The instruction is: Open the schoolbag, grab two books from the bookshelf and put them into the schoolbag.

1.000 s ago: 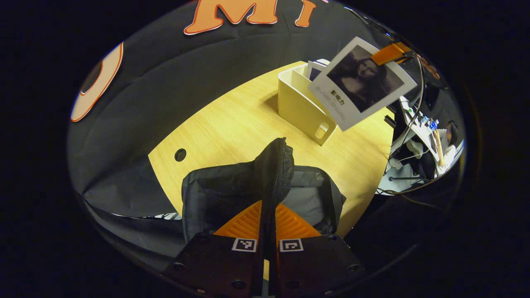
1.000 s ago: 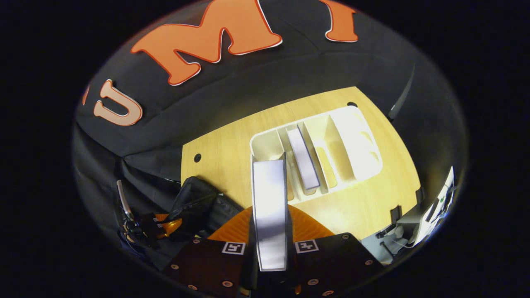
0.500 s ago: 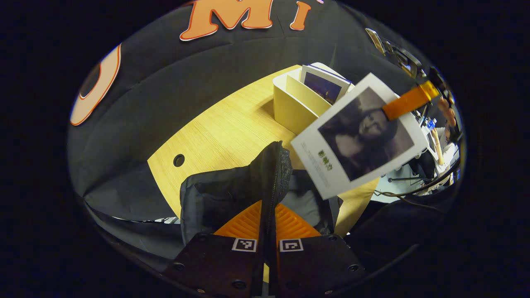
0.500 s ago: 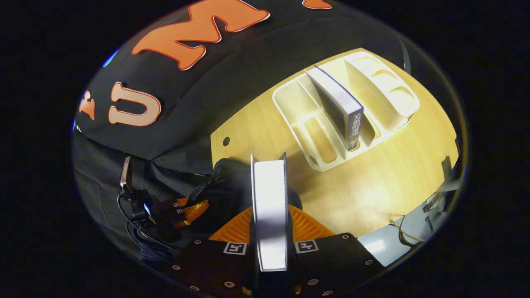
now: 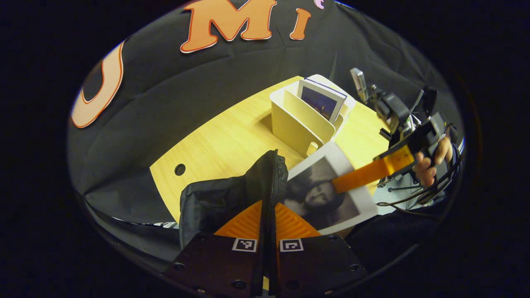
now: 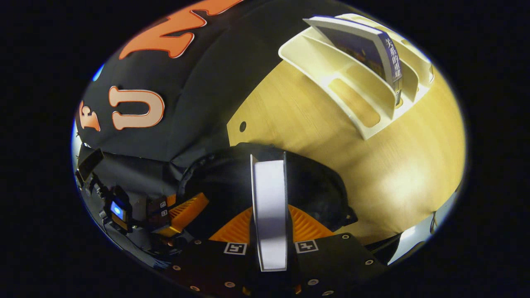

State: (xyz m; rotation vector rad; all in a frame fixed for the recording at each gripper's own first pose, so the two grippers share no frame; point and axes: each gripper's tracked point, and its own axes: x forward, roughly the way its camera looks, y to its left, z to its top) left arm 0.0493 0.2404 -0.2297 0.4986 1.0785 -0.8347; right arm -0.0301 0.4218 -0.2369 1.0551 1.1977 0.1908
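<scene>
while the left gripper [image 5: 268,207] is pinching the bag [image 5: 232,198] flap at lower centre, holding it open, the right gripper [image 6: 269,215] is clamping book one [image 6: 270,207] over the mouth, not yet in. book two [image 5: 321,97] is waiting in the shelf [image 5: 296,124], upper centre: two books, one bag, one shelf.

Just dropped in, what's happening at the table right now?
A person is working a pair of tongs in each hand. The left tongs are shut on the zippered edge of the black schoolbag, holding it up and open. The right tongs grip a white-covered book and have it right at the bag's opening, not yet clearly inside. A second book stands in the cream bookshelf on the wooden table.
</scene>
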